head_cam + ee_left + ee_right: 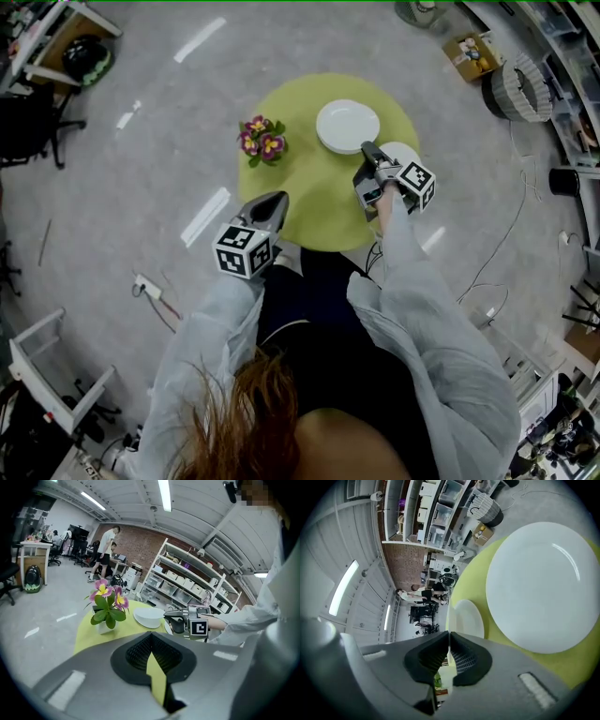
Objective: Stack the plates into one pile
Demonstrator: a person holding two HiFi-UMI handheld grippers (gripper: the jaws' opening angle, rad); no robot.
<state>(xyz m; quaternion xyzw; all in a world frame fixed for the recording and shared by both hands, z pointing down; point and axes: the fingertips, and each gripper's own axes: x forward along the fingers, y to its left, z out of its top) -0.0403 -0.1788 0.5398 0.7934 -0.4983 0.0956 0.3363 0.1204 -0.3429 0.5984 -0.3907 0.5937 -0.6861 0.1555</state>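
A potted flower [262, 139] stands at the left edge of a round yellow-green table [314, 220], seen from above the person working there. Just below it, over the table's near edge, the left tongs [277, 198] hang with their tips together and nothing between them; their own view shows only a sliver of tablecloth through the gap behind the tips [151, 637]. Right of the flower, the left plate [347, 125] lies flat on the cloth. The right tongs [367, 148] point toward it from the right, shut and empty [449, 633]. They hover over the edge of the right plate [407, 150], which fills much of their own view [543, 585]. The two white plates lie side by side, unstacked, a strip of cloth between them.
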